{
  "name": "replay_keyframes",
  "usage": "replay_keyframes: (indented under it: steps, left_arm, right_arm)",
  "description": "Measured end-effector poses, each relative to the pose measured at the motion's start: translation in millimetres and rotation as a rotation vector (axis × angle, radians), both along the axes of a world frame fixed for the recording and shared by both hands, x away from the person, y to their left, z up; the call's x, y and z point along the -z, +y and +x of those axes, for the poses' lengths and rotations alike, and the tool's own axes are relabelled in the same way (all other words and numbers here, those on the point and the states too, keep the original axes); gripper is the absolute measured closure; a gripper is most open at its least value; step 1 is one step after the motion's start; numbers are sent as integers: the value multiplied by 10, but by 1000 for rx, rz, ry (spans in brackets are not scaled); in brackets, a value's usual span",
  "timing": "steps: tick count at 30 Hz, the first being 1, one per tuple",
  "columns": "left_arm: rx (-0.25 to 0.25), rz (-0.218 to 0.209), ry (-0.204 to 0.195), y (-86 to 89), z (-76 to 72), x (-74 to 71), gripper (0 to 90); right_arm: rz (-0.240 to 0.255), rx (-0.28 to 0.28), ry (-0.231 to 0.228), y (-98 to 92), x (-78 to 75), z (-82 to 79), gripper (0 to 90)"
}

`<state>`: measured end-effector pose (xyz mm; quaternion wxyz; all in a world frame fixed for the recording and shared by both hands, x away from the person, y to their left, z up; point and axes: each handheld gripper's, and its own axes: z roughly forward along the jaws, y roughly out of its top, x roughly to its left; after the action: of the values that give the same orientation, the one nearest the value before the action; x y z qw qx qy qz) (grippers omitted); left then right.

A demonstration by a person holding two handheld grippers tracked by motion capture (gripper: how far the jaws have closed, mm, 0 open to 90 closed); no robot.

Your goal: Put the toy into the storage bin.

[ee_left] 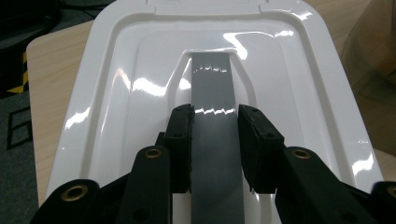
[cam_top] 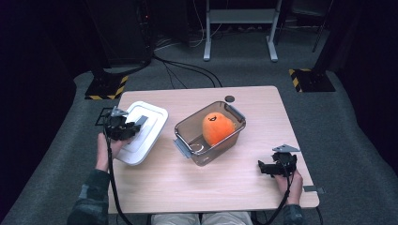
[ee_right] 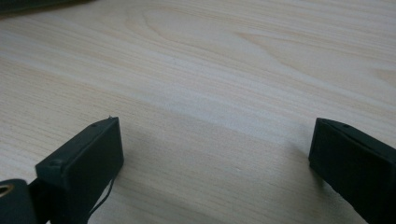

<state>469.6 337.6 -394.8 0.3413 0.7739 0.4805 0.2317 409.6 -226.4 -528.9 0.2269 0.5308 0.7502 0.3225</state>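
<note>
A glossy white box lid (cam_top: 143, 132) with a grey handle strip (ee_left: 212, 93) down its middle is at the table's left, tilted, its near edge raised. My left gripper (cam_top: 133, 127) is shut on that grey handle; in the left gripper view both pads (ee_left: 181, 140) press against the strip's sides. A clear plastic box (cam_top: 211, 132) stands in the middle of the table with an orange plush toy (cam_top: 217, 127) inside. My right gripper (cam_top: 263, 167) rests low at the table's right front, open, its jaws wide apart over bare wood (ee_right: 210, 93).
The wooden table (cam_top: 211, 187) has free room at the front centre. A small dark round disc (cam_top: 229, 99) lies near the far edge behind the box. Cables and a metal stand sit on the grey floor beyond.
</note>
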Motion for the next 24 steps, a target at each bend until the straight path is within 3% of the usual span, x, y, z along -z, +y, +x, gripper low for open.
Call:
replay_keyframes:
  steps: [13, 24]
  left_arm:
    - [64, 2, -19, -179, 76, -280, 663]
    - [122, 13, -27, -396, 150, -420, 663]
  right_arm:
    - [1, 1, 0, 0, 0, -1, 24]
    - [7, 4, 3, -1, -1, -3, 29]
